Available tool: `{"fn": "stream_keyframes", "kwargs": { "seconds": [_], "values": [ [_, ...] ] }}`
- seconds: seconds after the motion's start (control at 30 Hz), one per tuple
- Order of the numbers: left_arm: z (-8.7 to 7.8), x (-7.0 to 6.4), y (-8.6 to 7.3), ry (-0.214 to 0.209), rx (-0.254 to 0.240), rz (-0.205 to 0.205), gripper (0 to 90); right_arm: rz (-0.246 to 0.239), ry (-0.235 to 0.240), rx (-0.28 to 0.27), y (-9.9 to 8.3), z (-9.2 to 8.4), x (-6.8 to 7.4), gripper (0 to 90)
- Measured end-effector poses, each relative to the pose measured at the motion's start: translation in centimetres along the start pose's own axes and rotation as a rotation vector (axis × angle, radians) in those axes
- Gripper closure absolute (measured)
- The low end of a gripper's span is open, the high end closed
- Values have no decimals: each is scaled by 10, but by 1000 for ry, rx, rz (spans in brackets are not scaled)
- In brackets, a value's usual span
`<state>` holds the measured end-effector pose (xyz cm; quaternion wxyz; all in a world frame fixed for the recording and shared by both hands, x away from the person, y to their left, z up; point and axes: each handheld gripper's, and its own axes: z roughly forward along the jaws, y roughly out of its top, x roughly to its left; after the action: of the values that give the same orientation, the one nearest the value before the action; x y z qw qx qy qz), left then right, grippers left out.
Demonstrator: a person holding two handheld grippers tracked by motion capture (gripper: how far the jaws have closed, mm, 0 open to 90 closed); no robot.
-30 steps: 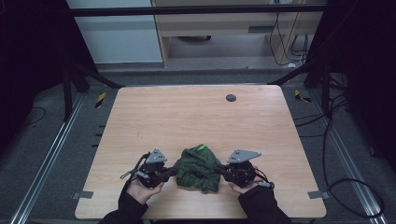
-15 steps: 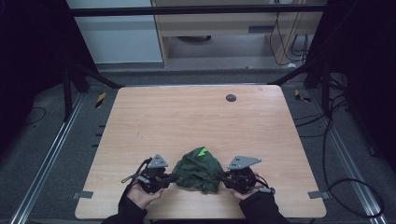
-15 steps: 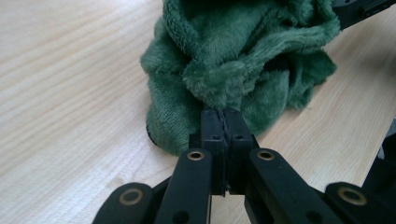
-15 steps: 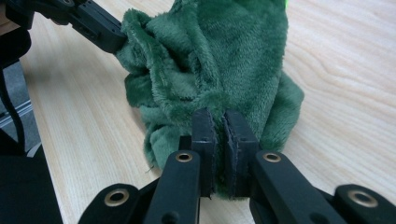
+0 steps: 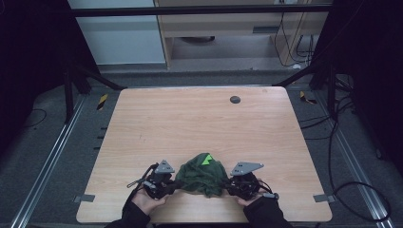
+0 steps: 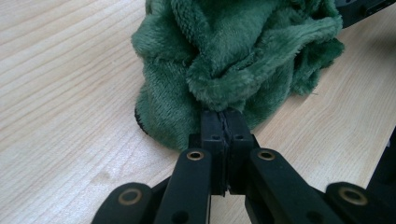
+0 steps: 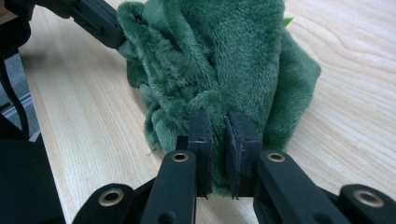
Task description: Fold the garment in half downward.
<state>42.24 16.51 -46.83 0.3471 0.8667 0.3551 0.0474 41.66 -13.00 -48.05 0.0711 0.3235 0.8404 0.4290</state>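
Note:
A fluffy dark green cloth (image 5: 202, 173) lies bunched on the wooden table (image 5: 190, 123) near its front edge, with a bright green tag (image 5: 206, 159) on top. My left gripper (image 5: 177, 183) is at its left side. In the left gripper view the jaws (image 6: 226, 114) are pressed together on a fold of the cloth (image 6: 233, 56). My right gripper (image 5: 227, 184) is at the cloth's right side. Its jaws (image 7: 218, 121) have just been opening; they stand a little apart, and a fold of the cloth (image 7: 224, 60) still fills the gap and touches both pads.
A small dark round disc (image 5: 235, 99) sits on the far part of the table. Dark frame legs and metal rails (image 5: 47, 161) flank the table, and cables (image 5: 342, 142) trail on the floor at the right.
The cloth has bunched up more between the grippers, and its bright green tag has come into view on top. Both hands have edged slightly toward the front edge.

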Motion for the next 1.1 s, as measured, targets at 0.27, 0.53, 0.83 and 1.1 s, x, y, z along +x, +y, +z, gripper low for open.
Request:
{"fn": "stream_keyframes", "kwargs": {
  "seconds": [0.27, 0.53, 0.83, 1.1],
  "values": [
    [-3, -1, 1, 3, -17, -5, 856, -2, -1, -6, 2, -1, 1, 757],
    [-21, 1, 1, 16, -75, -15, 789, 26, -14, -84, 6, -15, -3, 702],
    [-36, 10, 8, 49, -135, -38, 748, 49, -49, -146, 15, -28, -10, 699],
    [-39, 26, 19, 117, -186, -86, 789, 79, -87, -161, 26, -29, -23, 748]
  ]
}}
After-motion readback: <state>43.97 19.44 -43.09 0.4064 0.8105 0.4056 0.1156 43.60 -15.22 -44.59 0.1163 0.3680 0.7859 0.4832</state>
